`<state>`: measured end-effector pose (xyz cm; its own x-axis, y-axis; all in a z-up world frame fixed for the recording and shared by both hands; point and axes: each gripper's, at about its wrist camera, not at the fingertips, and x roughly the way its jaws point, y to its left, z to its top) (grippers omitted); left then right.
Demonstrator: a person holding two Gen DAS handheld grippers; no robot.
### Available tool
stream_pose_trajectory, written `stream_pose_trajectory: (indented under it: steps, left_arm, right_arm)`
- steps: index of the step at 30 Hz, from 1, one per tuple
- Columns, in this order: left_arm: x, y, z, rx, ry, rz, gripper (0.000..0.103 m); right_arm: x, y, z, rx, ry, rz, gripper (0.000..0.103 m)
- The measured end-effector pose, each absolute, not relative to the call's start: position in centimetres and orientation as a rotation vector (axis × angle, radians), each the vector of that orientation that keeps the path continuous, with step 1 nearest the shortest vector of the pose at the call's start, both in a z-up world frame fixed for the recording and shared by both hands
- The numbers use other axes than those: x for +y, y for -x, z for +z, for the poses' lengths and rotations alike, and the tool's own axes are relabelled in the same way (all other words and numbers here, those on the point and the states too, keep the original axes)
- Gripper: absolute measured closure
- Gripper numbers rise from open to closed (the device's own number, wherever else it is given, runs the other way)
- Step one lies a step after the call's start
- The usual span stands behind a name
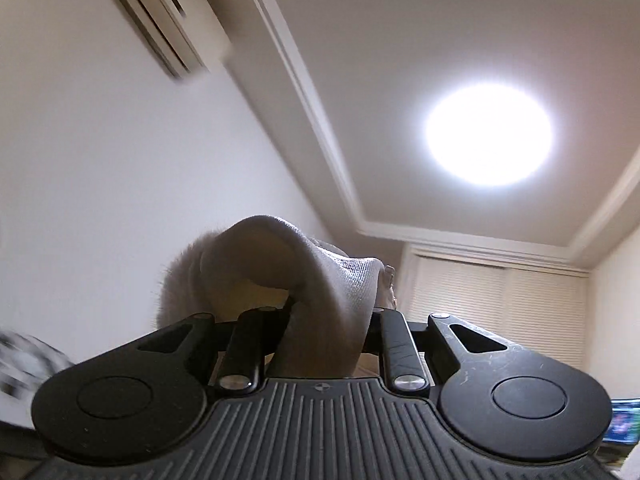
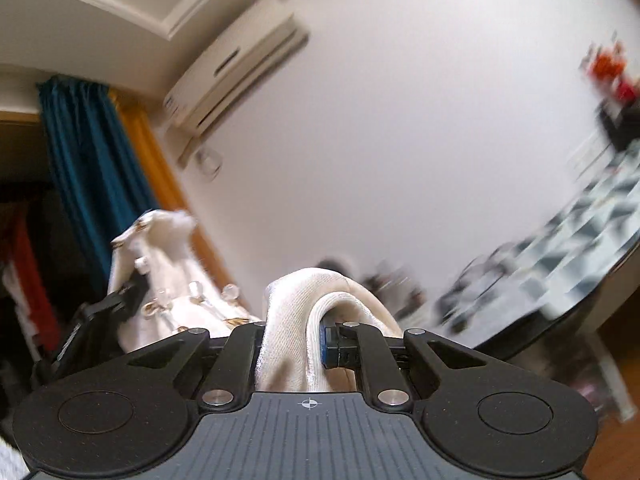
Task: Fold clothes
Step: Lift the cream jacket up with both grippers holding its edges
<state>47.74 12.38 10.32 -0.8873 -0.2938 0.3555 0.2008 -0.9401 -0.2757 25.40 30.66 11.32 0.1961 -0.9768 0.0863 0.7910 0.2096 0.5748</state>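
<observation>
Both grippers point upward and each is shut on the same white knit garment. In the left wrist view my left gripper (image 1: 320, 320) clamps a bunched fold of the garment (image 1: 304, 272), which bulges up over the fingers and hides their tips. In the right wrist view my right gripper (image 2: 308, 336) clamps a ribbed edge of the garment (image 2: 296, 312). To its left the other gripper's finger (image 2: 132, 292) grips a part of the garment with clear beads and gold trim (image 2: 172, 280). The rest of the garment hangs out of sight.
A table with a black-and-white patterned cloth (image 2: 560, 256) lies at the right, blurred. A wall air conditioner (image 2: 236, 64) and blue and yellow curtains (image 2: 92, 168) are behind. The left view shows the ceiling lamp (image 1: 488, 134) and window blinds (image 1: 500, 312).
</observation>
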Motion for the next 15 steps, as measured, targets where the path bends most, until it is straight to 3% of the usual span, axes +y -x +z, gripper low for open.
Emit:
stream_pose_trajectory:
  steps: [10, 15]
  left_arm:
    - [9.0, -30.6, 8.9, 0.535, 0.459, -2.999, 0.083]
    - [5.6, -25.7, 7.9, 0.511, 0.376, -3.056, 0.083]
  right_arm:
    - [39.2, -9.3, 8.7, -0.567, -0.421, -1.558, 0.093]
    - [37.6, -4.1, 6.5, -0.687, -0.442, -1.582, 0.093]
